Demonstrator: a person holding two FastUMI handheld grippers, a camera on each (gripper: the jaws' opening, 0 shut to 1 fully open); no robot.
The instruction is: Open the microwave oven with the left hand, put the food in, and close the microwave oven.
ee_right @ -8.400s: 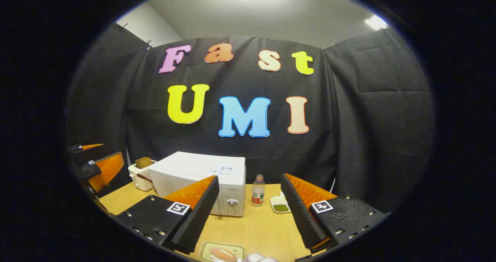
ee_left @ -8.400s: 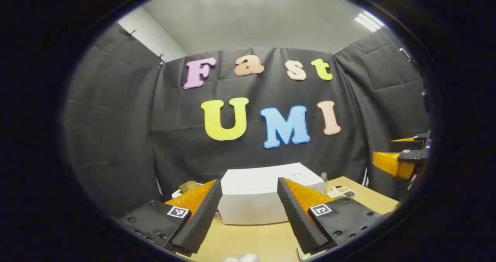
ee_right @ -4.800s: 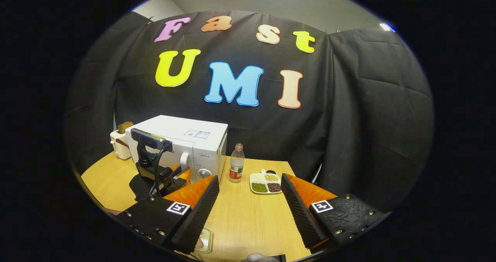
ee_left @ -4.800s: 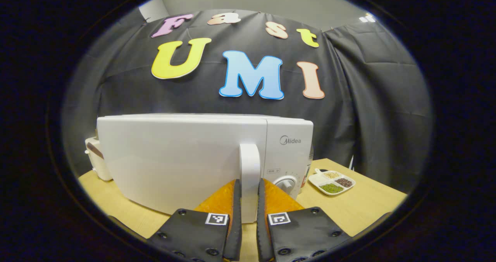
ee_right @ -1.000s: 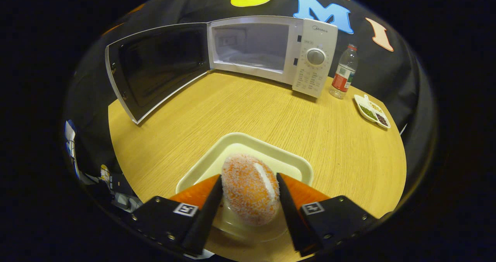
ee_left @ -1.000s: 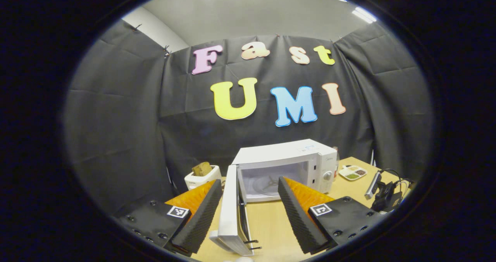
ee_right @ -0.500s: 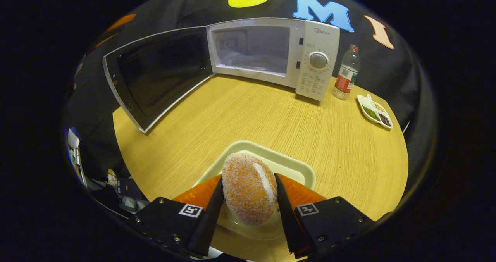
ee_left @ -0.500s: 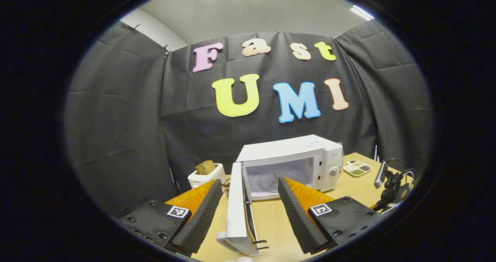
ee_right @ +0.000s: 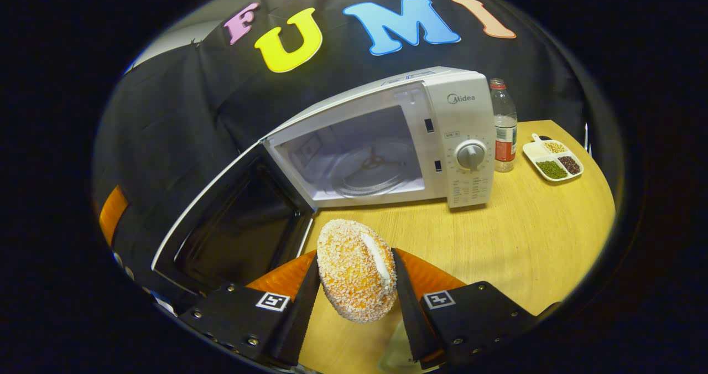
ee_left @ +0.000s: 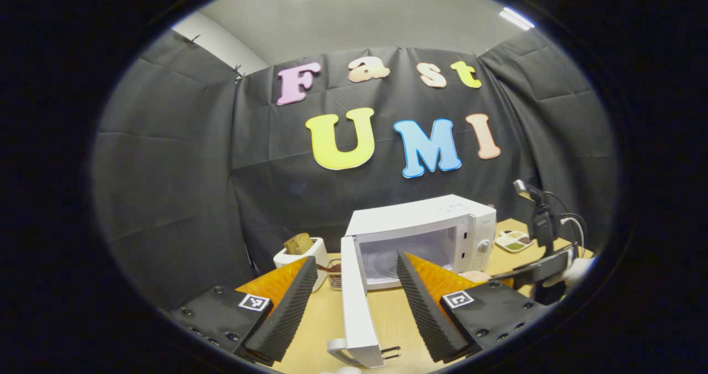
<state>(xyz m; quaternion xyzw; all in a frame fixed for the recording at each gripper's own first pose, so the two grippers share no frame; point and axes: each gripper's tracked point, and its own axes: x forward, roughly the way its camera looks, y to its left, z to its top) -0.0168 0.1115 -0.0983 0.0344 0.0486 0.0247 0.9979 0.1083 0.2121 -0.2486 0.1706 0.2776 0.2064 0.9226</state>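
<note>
Two grippers work over a round, light wooden table (ee_right: 531,235) in a booth walled with black cloth, under a pale ceiling with strip lights. A white microwave oven (ee_right: 459,125) stands at the back of the table, its door (ee_right: 232,224) swung wide open to the left and its glass turntable (ee_right: 370,177) bare. The right gripper (ee_right: 354,274) grips a crumb-coated orange bun (ee_right: 354,269) between both fingers, raised above the table in front of the oven. The left gripper (ee_left: 351,291) hangs with fingers spread, holding nothing, near the door's edge. A bottle (ee_right: 503,125) and a divided dish of beans (ee_right: 553,161) sit right of the oven; a white toaster (ee_left: 298,252) sits left.
</note>
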